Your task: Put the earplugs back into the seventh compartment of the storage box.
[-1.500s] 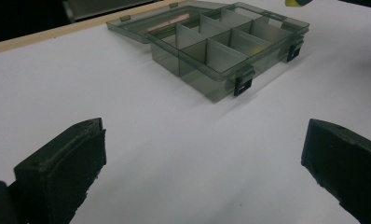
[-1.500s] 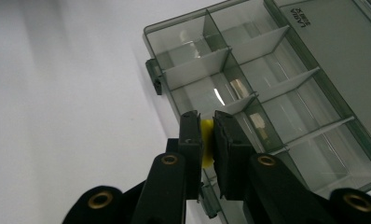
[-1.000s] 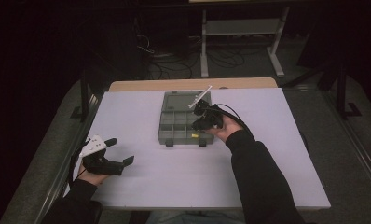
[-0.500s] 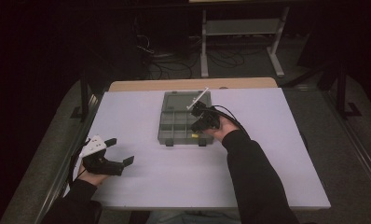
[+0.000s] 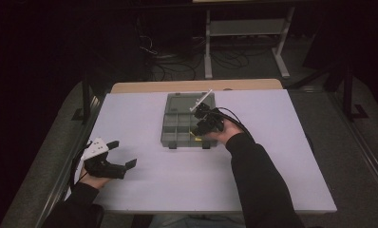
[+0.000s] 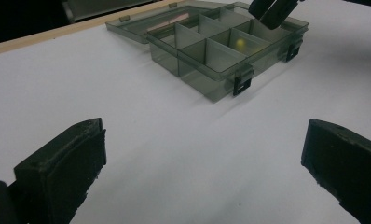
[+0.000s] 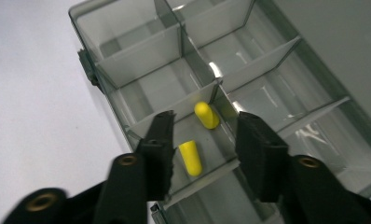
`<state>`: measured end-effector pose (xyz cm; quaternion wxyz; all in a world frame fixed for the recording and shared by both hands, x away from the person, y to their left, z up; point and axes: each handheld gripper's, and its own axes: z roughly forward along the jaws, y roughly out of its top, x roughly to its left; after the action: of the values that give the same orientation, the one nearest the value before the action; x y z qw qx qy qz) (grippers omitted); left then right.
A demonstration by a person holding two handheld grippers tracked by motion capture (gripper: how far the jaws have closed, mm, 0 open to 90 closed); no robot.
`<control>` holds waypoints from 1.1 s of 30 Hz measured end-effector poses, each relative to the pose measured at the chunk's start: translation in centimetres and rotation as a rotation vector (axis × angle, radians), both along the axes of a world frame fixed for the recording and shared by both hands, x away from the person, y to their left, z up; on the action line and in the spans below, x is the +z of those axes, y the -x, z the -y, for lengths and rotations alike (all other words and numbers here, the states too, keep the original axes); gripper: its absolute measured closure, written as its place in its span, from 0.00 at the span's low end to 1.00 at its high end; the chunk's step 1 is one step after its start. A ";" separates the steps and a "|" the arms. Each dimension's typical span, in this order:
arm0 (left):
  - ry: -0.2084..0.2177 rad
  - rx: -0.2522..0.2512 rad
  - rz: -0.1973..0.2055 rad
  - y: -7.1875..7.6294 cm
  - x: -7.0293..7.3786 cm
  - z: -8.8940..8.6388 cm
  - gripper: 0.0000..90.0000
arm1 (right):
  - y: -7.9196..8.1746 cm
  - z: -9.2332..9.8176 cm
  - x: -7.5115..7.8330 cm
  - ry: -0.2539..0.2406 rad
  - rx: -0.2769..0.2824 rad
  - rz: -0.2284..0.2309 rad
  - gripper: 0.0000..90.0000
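Earplugs (image 7: 191, 157), two, lying in organizer box (image 5: 177, 137) compartment; right gripper (image 7: 204, 140) just opening, releasing; left gripper (image 5: 118, 164) idling open; more possibly remaining.

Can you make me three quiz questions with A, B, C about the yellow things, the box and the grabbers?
1. Where do the yellow earplugs lie?
A. in one compartment of the grey box
B. on the white table
C. on the box's lid

2. How many yellow earplugs are there?
A. one
B. two
C. four

3. How do the right gripper's jaws stand?
A. clamped on an earplug
B. apart, with nothing held
C. shut tight together

Answers: 1 A, both lie between the same dividers. 2 B, two yellow pieces show in the right gripper view. 3 B, the jaws have just been opening and the earplugs lie loose below them.
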<state>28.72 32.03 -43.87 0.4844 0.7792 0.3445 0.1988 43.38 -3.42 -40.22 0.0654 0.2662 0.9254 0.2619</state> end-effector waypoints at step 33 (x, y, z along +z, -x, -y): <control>-0.009 0.007 -0.003 0.0 0.0 0.1 0.00 | 4.6 7.5 2.4 -0.145 -0.104 0.124 0.00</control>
<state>28.71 31.94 -43.91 0.4797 0.7805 0.3470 0.2007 38.75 -10.95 -37.86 0.1164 0.3011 0.8832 0.3402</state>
